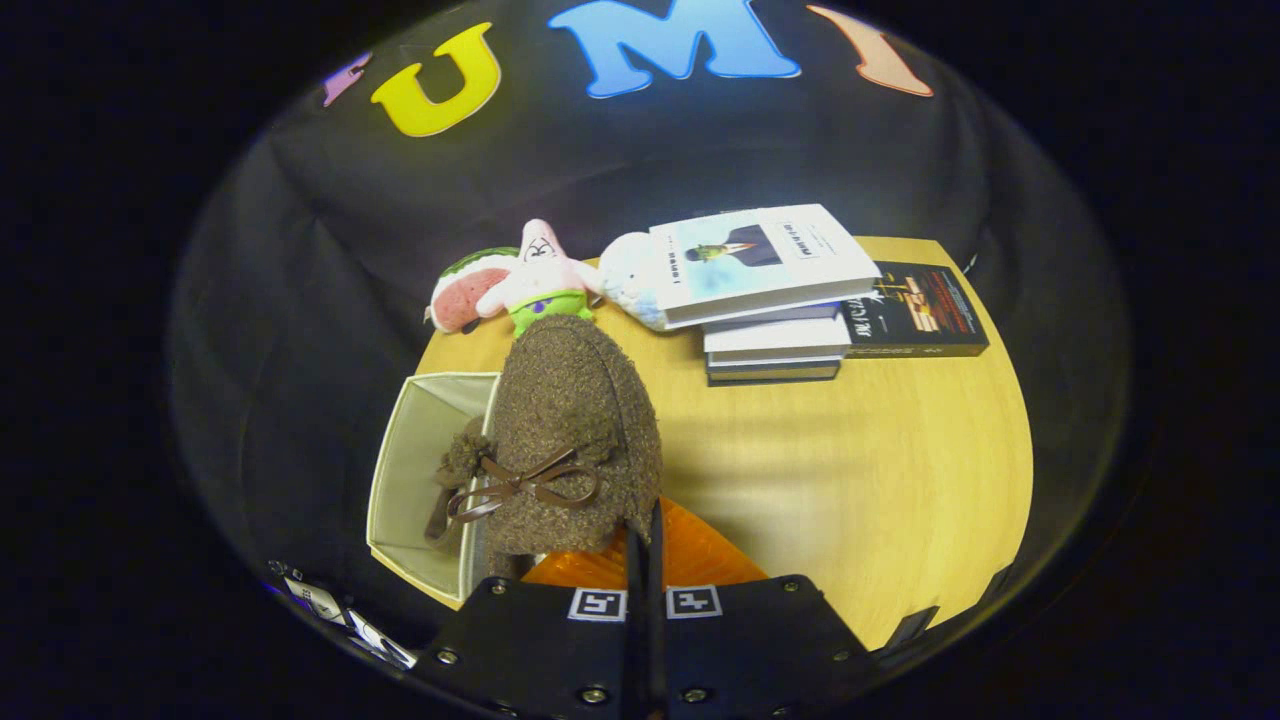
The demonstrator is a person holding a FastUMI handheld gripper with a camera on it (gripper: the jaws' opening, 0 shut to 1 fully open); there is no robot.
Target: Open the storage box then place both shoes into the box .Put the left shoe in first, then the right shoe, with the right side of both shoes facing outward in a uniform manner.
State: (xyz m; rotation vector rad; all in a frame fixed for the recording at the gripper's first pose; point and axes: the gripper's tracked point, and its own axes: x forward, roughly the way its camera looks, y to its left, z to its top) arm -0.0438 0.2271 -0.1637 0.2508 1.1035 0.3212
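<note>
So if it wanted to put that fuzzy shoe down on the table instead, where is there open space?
The gripper, shut on the brown shoe, has bare table beside the shoe, running up to the stacked books. It is crowded at the far edge, where the plush toys lie against the books, and beside the open storage box.

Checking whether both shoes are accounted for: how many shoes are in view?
1: a brown shoe gripped in the claw, hanging above the open storage box. The other may be hidden.
</note>
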